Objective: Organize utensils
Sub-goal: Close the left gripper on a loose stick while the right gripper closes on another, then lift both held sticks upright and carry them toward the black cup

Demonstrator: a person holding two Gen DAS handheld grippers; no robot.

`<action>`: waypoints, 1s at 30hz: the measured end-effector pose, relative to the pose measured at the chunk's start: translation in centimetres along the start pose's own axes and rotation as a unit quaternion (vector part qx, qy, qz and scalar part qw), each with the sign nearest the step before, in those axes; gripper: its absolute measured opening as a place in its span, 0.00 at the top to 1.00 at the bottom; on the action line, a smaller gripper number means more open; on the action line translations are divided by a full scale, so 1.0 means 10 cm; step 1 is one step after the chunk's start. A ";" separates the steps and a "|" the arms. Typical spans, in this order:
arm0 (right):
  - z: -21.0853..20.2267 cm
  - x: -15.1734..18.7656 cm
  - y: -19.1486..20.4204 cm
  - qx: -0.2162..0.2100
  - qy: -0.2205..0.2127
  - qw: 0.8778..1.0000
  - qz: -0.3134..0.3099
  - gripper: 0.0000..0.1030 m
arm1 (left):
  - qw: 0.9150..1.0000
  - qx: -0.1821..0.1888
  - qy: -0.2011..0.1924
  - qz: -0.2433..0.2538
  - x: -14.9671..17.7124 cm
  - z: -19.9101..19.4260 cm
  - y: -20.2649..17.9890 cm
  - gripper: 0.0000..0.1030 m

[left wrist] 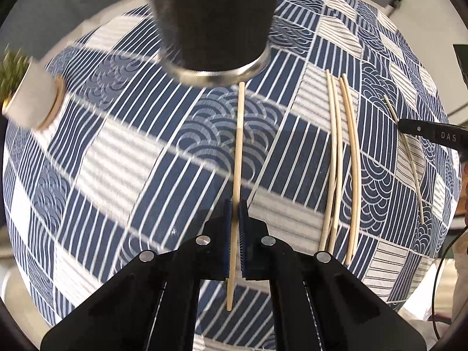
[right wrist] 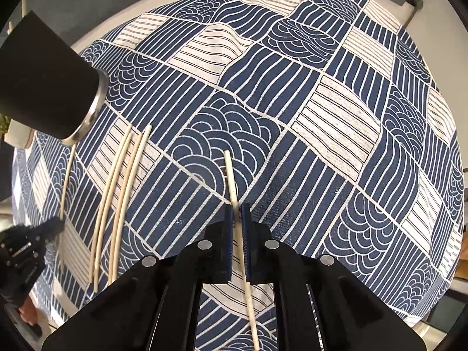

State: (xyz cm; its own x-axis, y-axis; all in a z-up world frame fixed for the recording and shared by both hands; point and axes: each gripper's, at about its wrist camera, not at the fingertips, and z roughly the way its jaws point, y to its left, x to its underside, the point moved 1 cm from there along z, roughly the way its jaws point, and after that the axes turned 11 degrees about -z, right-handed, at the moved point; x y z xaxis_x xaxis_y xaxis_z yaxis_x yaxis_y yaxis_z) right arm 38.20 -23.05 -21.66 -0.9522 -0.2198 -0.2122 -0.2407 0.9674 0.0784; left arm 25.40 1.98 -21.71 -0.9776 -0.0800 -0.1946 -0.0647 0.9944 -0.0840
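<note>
Jaws of both grippers clamped, L gripper (left wrist: 235,204) on 1 chopstick (left wrist: 237,158), R gripper (right wrist: 237,209) on 1 chopstick (right wrist: 231,178), 4 loose chopsticks (left wrist: 339,158), 1 black cup (left wrist: 213,23).

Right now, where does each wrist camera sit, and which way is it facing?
Left wrist: on the left gripper, facing down at the patterned tablecloth; jaws shut on a chopstick.
Right wrist: on the right gripper, also facing down; jaws shut on another chopstick; a bit of hand shows.
Shared: black cup, loose chopsticks, each other's gripper.
</note>
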 end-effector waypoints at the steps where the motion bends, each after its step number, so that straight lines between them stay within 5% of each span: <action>1: -0.01 -0.02 -0.03 0.001 0.000 1.000 -0.007 0.99 | 1.000 0.000 0.001 -0.009 0.04 -0.01 0.04 0.95; 10: -0.15 0.05 -0.43 -0.030 0.002 0.999 -0.020 1.00 | 0.994 -0.003 0.011 -0.109 0.37 -0.17 0.24 0.95; 13: -0.20 0.12 -0.52 -0.084 -0.001 0.996 -0.019 0.99 | 0.991 -0.004 0.007 -0.132 0.47 -0.26 0.23 0.95; 17: -0.22 0.25 -0.43 -0.102 0.001 0.994 -0.034 0.95 | 0.990 -0.007 0.001 -0.144 0.62 -0.41 0.24 0.95; 23: -0.14 0.41 -0.27 -0.099 0.024 0.994 -0.049 0.94 | 0.988 -0.014 -0.008 -0.154 0.79 -0.56 0.21 0.95; 27: -0.11 0.41 -0.17 -0.076 0.029 0.995 -0.064 0.81 | 0.986 -0.021 -0.017 -0.162 0.89 -0.67 0.19 0.95; 30: -0.10 0.42 -0.08 -0.060 0.033 0.995 -0.077 0.81 | 0.985 -0.025 -0.024 -0.171 0.97 -0.74 0.20 0.95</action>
State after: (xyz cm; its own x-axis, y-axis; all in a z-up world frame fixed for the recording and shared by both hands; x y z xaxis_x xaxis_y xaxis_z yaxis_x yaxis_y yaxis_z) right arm 34.23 -24.89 -21.69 -0.9112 -0.3764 -0.1677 -0.4025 0.9001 0.1669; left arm 14.32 3.70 -16.53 -0.8867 -0.4124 -0.2091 -0.3992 0.9110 -0.1040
